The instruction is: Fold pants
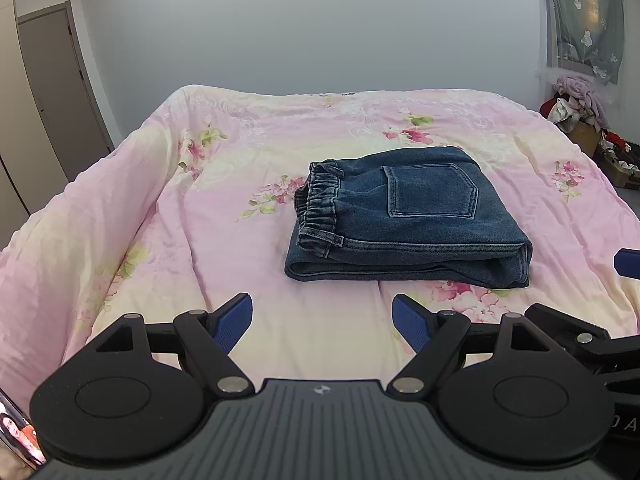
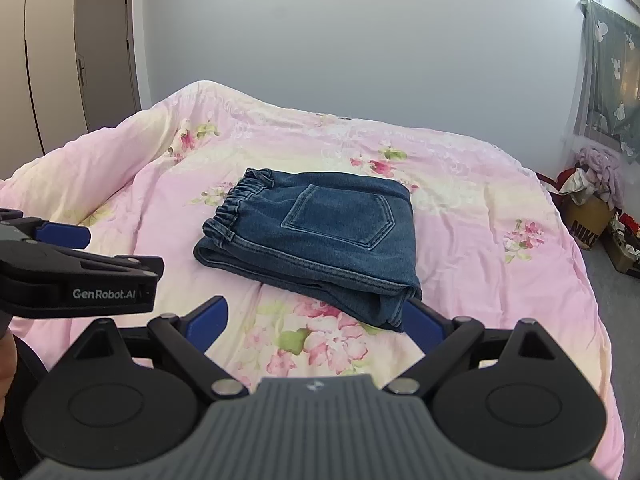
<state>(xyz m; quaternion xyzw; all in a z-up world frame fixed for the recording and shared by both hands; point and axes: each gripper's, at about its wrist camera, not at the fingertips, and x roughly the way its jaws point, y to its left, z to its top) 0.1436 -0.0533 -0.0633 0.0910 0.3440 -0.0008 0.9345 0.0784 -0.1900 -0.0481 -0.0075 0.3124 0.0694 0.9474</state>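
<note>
The blue denim pants (image 1: 408, 216) lie folded into a compact rectangle on the pink floral bedspread (image 1: 200, 216), back pocket up, elastic waistband to the left. They also show in the right wrist view (image 2: 320, 236). My left gripper (image 1: 322, 320) is open and empty, just short of the pants' near edge. My right gripper (image 2: 316, 320) is open and empty, its right finger beside the pants' near right corner. The left gripper's body (image 2: 76, 276) shows at the left of the right wrist view.
The bedspread (image 2: 480, 280) covers the whole bed. A grey wall stands behind. A door (image 1: 56, 88) and wardrobe are at the left. A cardboard box with clothes (image 2: 592, 212) sits on the floor at the right, under a curtained window (image 1: 580, 16).
</note>
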